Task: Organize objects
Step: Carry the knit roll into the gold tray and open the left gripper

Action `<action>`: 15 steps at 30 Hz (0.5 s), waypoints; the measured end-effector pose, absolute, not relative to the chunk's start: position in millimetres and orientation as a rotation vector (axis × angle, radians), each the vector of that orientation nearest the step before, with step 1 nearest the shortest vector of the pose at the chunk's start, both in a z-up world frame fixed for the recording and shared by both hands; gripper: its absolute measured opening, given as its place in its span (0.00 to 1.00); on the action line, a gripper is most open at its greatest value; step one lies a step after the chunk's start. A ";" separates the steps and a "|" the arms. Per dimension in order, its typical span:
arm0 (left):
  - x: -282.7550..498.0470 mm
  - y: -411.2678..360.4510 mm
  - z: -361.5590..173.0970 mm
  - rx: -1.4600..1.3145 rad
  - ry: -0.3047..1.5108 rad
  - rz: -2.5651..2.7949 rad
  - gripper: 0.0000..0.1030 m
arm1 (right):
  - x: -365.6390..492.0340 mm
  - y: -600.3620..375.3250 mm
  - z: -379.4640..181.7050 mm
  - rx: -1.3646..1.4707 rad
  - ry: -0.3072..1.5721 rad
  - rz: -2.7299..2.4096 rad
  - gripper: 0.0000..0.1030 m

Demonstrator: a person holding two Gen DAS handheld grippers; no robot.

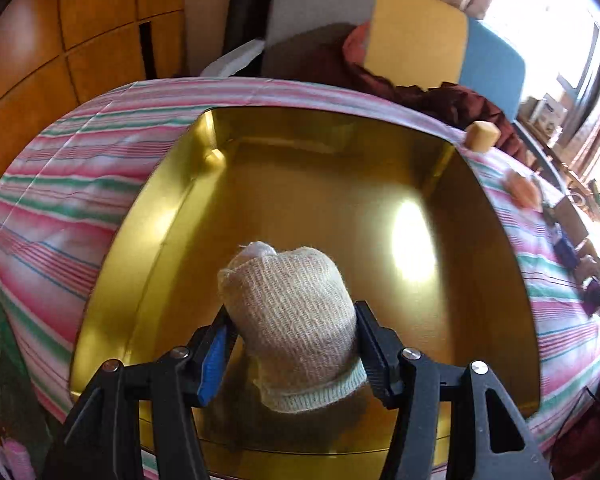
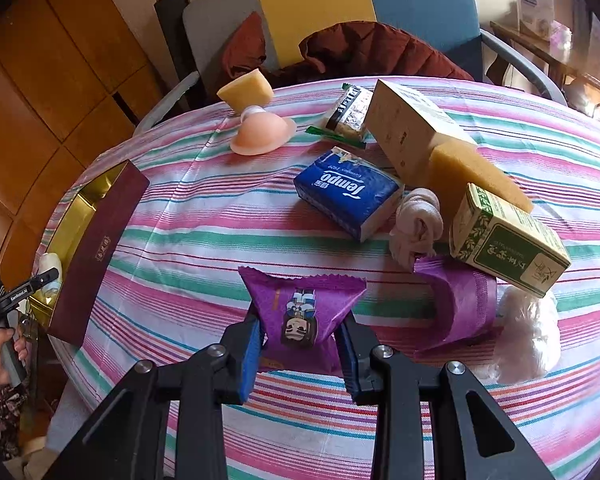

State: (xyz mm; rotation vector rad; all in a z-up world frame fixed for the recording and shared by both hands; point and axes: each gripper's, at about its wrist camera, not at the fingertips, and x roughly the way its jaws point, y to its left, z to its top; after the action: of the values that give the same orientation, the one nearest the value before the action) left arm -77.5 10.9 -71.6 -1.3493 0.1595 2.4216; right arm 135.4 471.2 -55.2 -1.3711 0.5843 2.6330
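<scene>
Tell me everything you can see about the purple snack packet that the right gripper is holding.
The purple snack packet is a small pillow-shaped pouch of glossy foil or plastic film, with a zigzag-cut seal along its far edge. A cartoon figure is printed on its face, appearing upside down from the right wrist view. The packet looks puffed and unopened. The right gripper is shut on it, one finger on each side, over the striped tablecloth. Whether it rests on the cloth or is lifted cannot be told.

— What lies beyond the table?
— A chair (image 2: 320, 4) with grey, yellow and blue panels; a dark red jacket (image 2: 364, 54) heaped on its seat; wooden cabinets (image 2: 60, 80) to the left.
— And underneath everything?
— A striped tablecloth (image 2: 204, 216).
</scene>
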 end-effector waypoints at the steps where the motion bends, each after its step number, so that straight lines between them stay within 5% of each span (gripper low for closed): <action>1: -80.0 8.0 -72.8 -1.360 0.175 2.437 0.57 | 135.5 471.0 -54.5 -1.366 0.588 2.638 0.33; 8: -91.2 -10.7 -68.9 -1.415 0.253 2.586 0.57 | 134.5 466.0 -52.2 -1.364 0.570 2.671 0.33; 15: -87.8 -38.1 -38.9 -1.309 -0.069 2.648 0.57 | 133.9 455.5 -47.4 -1.353 0.524 2.720 0.33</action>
State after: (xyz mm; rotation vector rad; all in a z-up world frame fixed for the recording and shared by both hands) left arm -87.8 -38.1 -38.9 -1.3095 -0.0689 2.6477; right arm 133.9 455.5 -47.4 -1.3525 0.5236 2.7198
